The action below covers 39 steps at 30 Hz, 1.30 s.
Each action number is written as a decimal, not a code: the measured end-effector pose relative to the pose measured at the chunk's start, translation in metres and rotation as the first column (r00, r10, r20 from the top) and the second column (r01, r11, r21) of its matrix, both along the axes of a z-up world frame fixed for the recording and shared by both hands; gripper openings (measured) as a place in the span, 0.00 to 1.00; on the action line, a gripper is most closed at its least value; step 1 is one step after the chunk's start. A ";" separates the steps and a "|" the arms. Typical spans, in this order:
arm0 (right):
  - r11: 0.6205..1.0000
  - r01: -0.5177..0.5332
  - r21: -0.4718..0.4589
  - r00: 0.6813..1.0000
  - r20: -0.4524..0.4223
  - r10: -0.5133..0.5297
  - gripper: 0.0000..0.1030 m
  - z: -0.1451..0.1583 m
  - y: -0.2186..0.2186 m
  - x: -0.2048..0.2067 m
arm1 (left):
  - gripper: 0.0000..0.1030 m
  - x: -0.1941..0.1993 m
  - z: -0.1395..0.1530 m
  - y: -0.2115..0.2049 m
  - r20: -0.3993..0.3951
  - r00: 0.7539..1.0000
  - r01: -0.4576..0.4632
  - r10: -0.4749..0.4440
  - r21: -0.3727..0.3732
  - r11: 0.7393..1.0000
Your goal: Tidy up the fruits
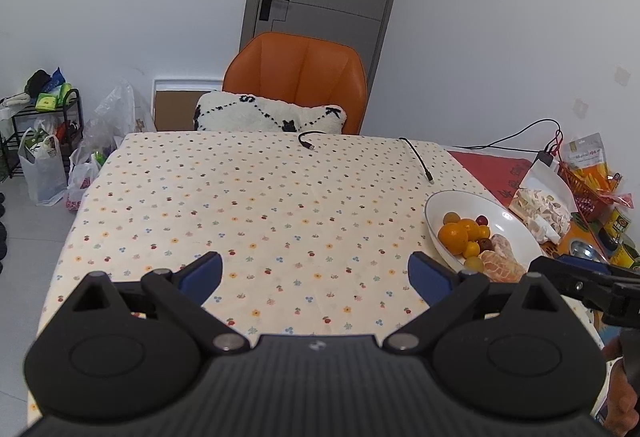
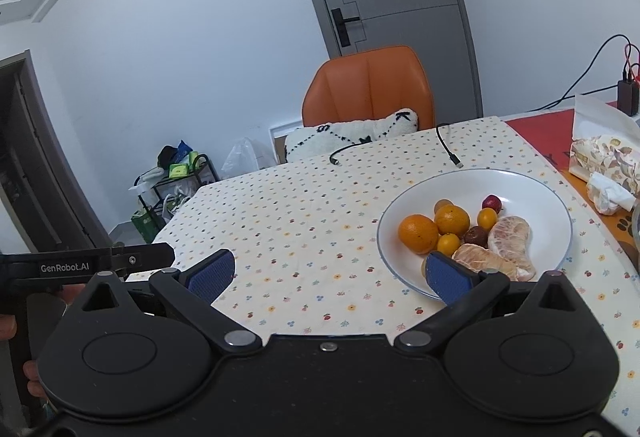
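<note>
Fruits (image 2: 464,237) lie just beyond the right claw (image 2: 330,277).

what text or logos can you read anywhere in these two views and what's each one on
"GenRobot.AI": white lettering on the black body of the left tongs, seen in the right wrist view.
"S" and "K": black letters on the white cushion on the orange chair.
Printing on the orange snack bag: too small to read.
Dark characters on the red cloth: blurred and partly hidden.
Small emblem on the tongs' front edge: not readable.
</note>
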State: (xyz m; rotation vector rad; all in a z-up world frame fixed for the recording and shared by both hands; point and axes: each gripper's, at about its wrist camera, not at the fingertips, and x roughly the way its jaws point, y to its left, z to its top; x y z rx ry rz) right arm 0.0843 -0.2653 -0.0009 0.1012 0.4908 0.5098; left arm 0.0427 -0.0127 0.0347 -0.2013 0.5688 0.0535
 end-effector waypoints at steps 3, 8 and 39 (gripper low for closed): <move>1.000 0.001 0.000 1.000 0.009 -0.001 1.00 0.004 -0.001 -0.005 | 0.96 -0.006 0.004 0.000 0.005 1.000 -0.001 0.001 0.008 1.000; 1.000 0.004 0.003 1.000 0.022 -0.005 1.00 0.009 -0.006 -0.014 | 0.97 -0.020 0.011 -0.002 0.007 1.000 0.000 -0.001 0.040 0.999; 0.996 -0.051 -0.066 0.998 -0.034 0.049 1.00 -0.006 -0.004 -0.040 | 1.00 -0.047 -0.009 0.006 -0.080 0.996 -0.042 0.048 0.076 0.996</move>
